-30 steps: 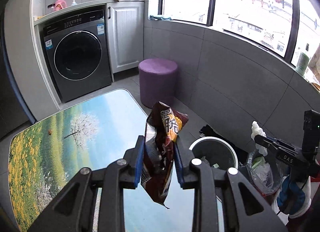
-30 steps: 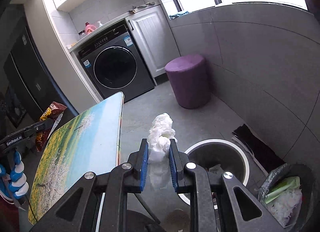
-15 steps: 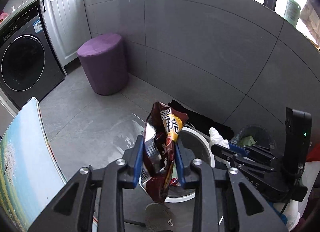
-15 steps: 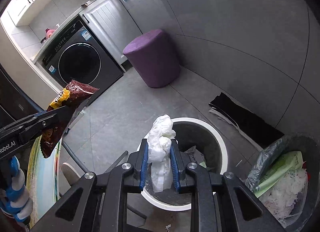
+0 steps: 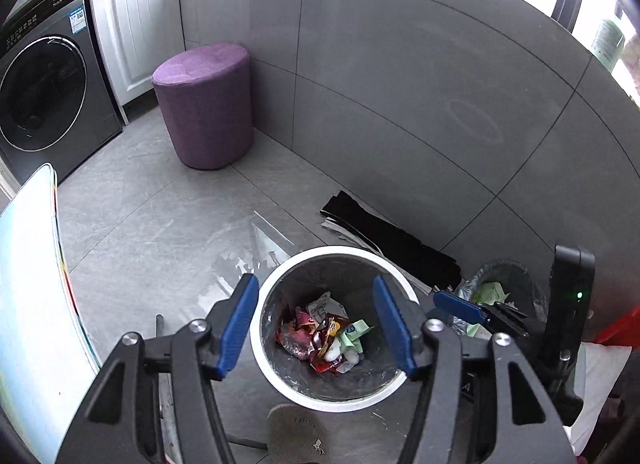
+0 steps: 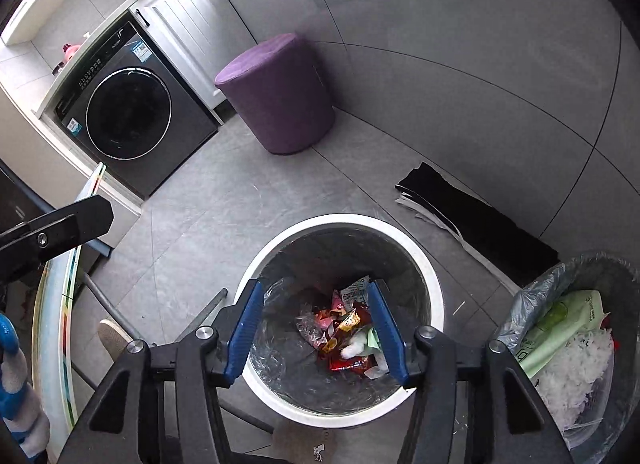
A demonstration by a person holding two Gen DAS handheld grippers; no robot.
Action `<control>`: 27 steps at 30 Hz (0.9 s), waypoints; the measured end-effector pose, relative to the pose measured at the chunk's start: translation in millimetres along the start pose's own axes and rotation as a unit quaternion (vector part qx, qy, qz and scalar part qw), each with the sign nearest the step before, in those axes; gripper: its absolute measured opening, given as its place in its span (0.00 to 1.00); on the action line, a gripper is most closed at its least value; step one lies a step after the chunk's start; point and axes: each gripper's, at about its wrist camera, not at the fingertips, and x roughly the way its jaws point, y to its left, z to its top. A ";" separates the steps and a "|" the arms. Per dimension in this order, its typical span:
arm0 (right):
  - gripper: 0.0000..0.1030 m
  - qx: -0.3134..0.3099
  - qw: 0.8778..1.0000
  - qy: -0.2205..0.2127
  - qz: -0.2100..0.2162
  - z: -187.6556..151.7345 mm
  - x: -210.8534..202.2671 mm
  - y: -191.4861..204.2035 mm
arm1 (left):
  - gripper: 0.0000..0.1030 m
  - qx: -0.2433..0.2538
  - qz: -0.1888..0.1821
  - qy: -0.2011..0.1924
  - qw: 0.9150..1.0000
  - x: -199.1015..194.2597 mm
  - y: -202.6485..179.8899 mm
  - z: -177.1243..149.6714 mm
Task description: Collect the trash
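Left wrist view first: your left gripper (image 5: 316,324) hangs over the white-rimmed bin (image 5: 280,384), its blue pads spread apart with nothing between them; the jaws have just been opening. Straight below the gap lies the snack bag (image 5: 326,338), red and dark, crumpled at the bottom of the bin among other wrappers, a green scrap and a white lump that may be the tissue; you cannot be sure, since the pieces overlap and the bin's depth is dim. Your right gripper (image 5: 460,310) shows only as one blue-padded finger poking in from the right, the rest hidden behind its black body.

From the right wrist view, your right gripper (image 6: 316,328) also stands apart over the same bin (image 6: 436,304), empty, its jaws likewise having just been opening. A white wad (image 6: 354,348) sits on the pile beside the green scrap, partly covered by the right finger. The left gripper (image 6: 64,228) enters at the left edge as a single black finger, cut off by the frame.

Further out, a second bin (image 6: 616,276) with a grey liner stands at the right, holding a green pack and white shreds, its far side cropped. A black mat (image 6: 472,208) lies by the wall, a purple stool (image 6: 280,100) beyond, then the washing machine (image 6: 132,116). The table (image 5: 24,304) edge shows at the left, mostly out of frame.
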 end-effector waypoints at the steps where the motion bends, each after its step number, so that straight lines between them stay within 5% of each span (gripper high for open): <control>1: 0.53 -0.004 1.000 -0.003 -0.002 -0.6 -4.5 3.0 | 0.56 -0.002 0.005 -0.005 1.000 -7.0 3.9 -1.7; 8: 0.61 -0.038 0.998 -0.040 0.013 -11.0 -55.6 44.2 | 0.56 -0.027 0.054 -0.058 0.996 -82.4 44.0 -27.6; 13: 0.68 -0.085 0.993 -0.075 0.038 -24.5 -102.5 99.4 | 0.58 -0.052 0.108 -0.118 0.986 -156.1 77.9 -56.4; 17: 0.75 -0.131 0.984 -0.097 0.069 -35.2 -130.4 153.8 | 0.74 -0.076 0.177 -0.176 0.965 -217.7 104.7 -84.0; 27: 0.89 -0.215 0.962 -0.128 0.108 -61.1 -151.1 273.2 | 0.81 -0.147 0.310 -0.240 0.908 -320.7 166.0 -163.0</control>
